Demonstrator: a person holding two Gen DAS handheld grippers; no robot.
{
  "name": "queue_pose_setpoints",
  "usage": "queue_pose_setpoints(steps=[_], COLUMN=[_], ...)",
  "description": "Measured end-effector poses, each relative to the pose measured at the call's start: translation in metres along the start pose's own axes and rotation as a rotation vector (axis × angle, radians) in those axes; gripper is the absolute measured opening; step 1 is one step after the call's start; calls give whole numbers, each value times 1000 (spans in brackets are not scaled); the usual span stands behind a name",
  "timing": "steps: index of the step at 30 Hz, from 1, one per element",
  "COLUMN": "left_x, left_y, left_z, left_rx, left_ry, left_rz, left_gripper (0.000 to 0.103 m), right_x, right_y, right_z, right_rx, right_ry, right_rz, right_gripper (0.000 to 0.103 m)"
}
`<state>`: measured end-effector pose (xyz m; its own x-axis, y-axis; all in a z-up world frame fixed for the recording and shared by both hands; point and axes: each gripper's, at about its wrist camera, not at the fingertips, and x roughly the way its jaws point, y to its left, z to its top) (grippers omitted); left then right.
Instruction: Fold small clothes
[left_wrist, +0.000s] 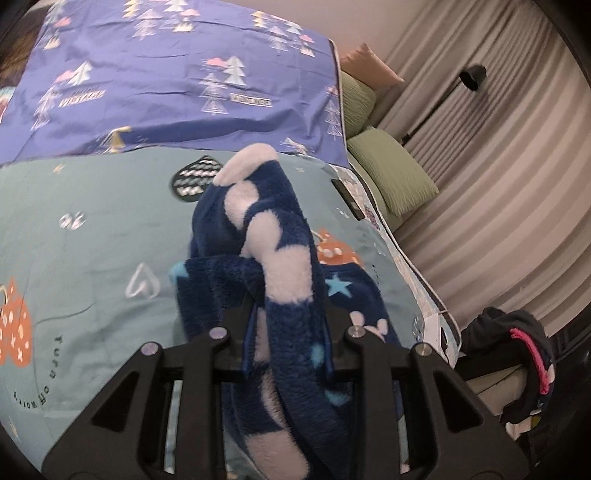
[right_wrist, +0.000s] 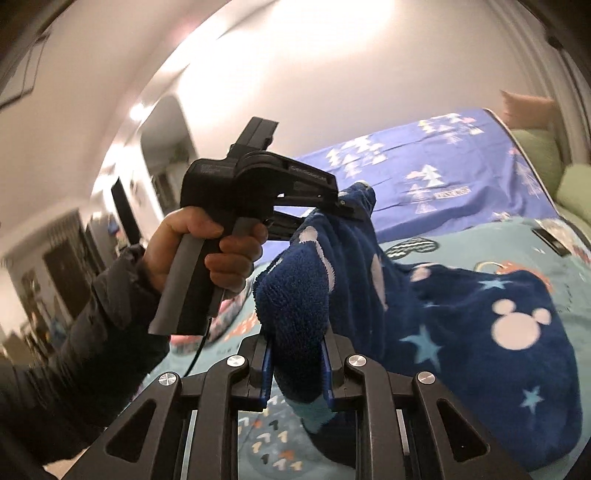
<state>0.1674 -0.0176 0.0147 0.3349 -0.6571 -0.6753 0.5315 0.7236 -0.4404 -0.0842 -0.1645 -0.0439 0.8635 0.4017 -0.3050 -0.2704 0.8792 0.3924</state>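
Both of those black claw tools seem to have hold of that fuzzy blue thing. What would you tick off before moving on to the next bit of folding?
1. Left gripper jaws pinch the fuzzy navy fleece garment with white mouse heads and stars: ok.
2. Right gripper jaws pinch another bunched edge of it: ok.
3. Garment lifted off the light teal printed bedspread: partly; its far end looks to rest on the bed.
4. Fabric hanging flat between the grips: not ok, bunched.
5. Which part each gripper holds: cannot tell.
6. Bare bedspread beside it for laying down: ok.
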Motion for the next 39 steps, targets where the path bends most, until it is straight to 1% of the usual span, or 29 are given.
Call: queue_pose_setpoints(steps=[4,15,21,32,39], left_x=[10,47,71,105,130], left_y=[-36,-110,-144,-177,-193], left_z=[2,7,2,-12,-20], left_rx=[55,171,234,316,358], left_ry=[8,53,79,119,158], left_rz=[36,116,143,175,200], left_gripper=[29,29,29,29,30], right_x=[-17,-71,-88,-108,-116], right_y=[-28,-62,-83,-102,-118], right_z=[6,-3,-9,-21,-32], right_rx=[67,204,290,371,441], right_ry=[-27,-97,-122,-131,-129], right_rz=[10,16,20,-26,-30], right_gripper=[19,19,19,19,19])
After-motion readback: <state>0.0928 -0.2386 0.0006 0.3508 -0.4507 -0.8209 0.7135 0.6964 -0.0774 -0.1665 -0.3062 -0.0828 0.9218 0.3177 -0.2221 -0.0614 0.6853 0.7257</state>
